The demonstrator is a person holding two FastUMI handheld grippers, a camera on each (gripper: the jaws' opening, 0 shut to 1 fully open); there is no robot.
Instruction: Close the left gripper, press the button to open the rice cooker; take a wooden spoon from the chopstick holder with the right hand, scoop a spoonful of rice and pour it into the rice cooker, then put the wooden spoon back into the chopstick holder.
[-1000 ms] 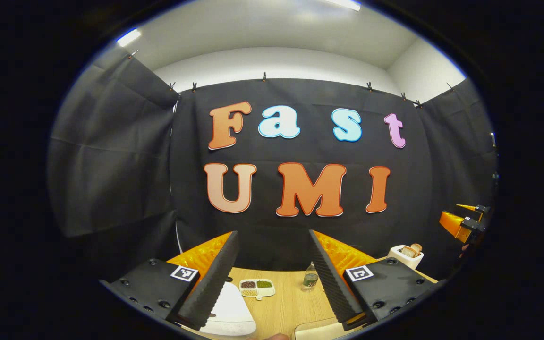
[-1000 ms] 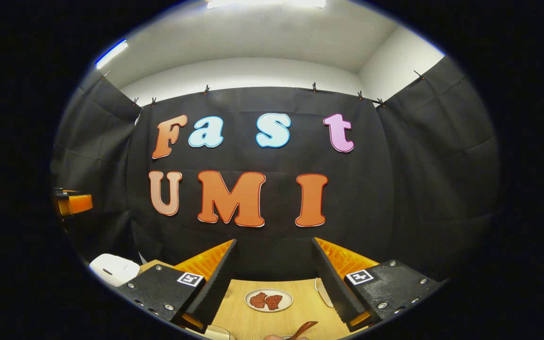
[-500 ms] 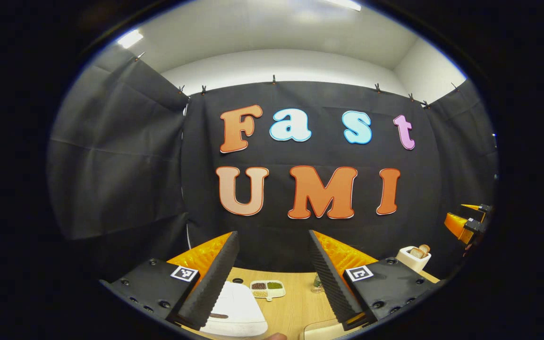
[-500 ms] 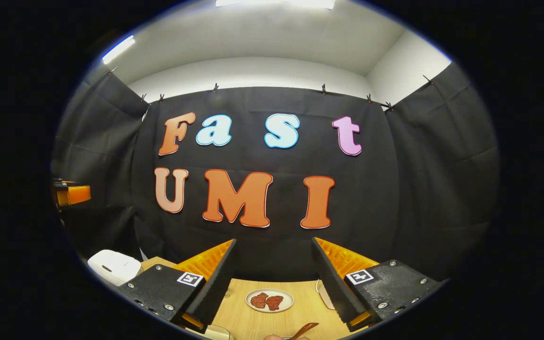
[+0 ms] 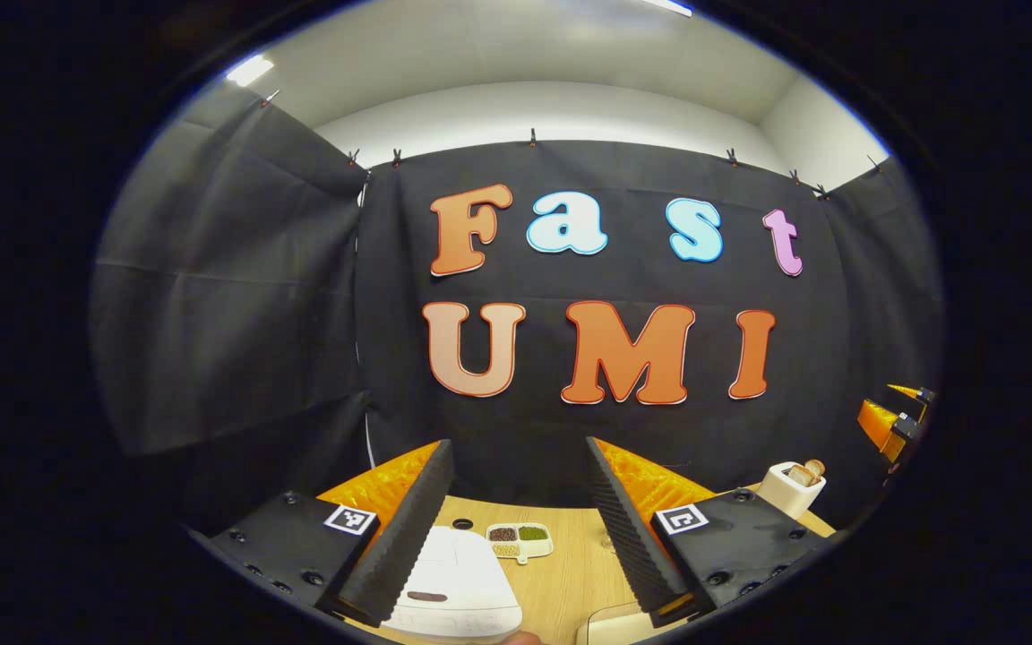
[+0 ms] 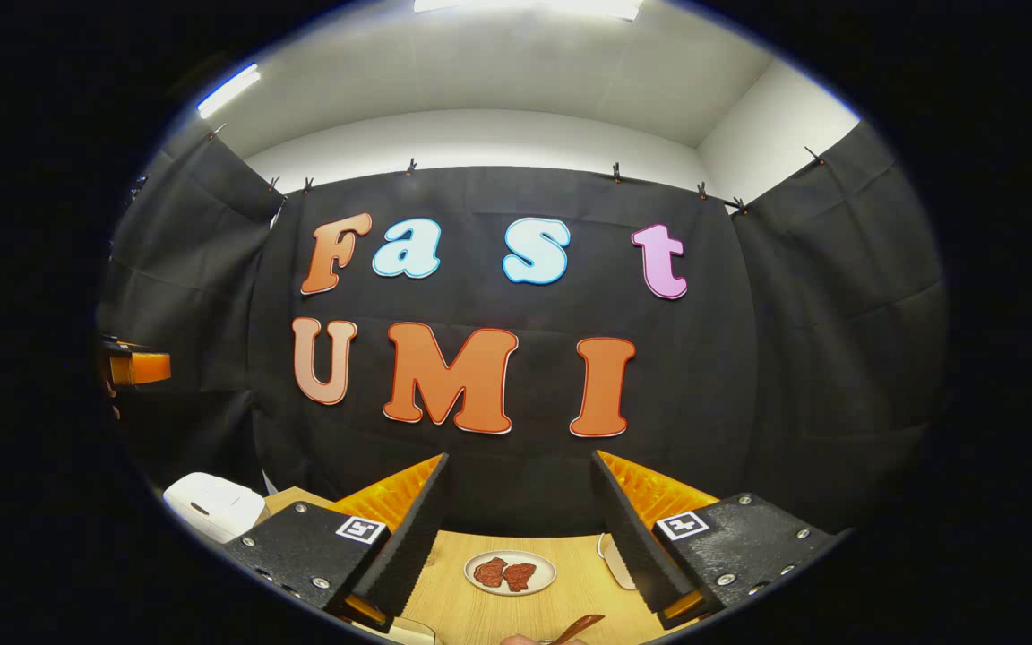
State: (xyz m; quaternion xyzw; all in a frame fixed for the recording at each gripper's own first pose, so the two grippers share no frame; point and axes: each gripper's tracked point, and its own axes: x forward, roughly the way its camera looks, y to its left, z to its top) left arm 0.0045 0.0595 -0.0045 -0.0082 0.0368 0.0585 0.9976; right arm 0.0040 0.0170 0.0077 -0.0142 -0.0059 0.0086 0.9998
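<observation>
Had the left gripper (image 5: 516, 528) spread wide with nothing pinched, hanging just above the white rice cooker (image 5: 458, 587), lid down, on the wooden table (image 5: 561, 573). Same for the right gripper (image 6: 520, 537): fingers apart, wooden spoon (image 6: 574, 627) poking up below them.

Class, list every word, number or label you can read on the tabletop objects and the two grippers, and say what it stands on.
Readable words or numbers: none.
left gripper: a square marker tag, a black-and-white pattern, not text.
right gripper: a like pattern tag, not text.
rice cooker: a dark mark on its lid, too small to read.
</observation>
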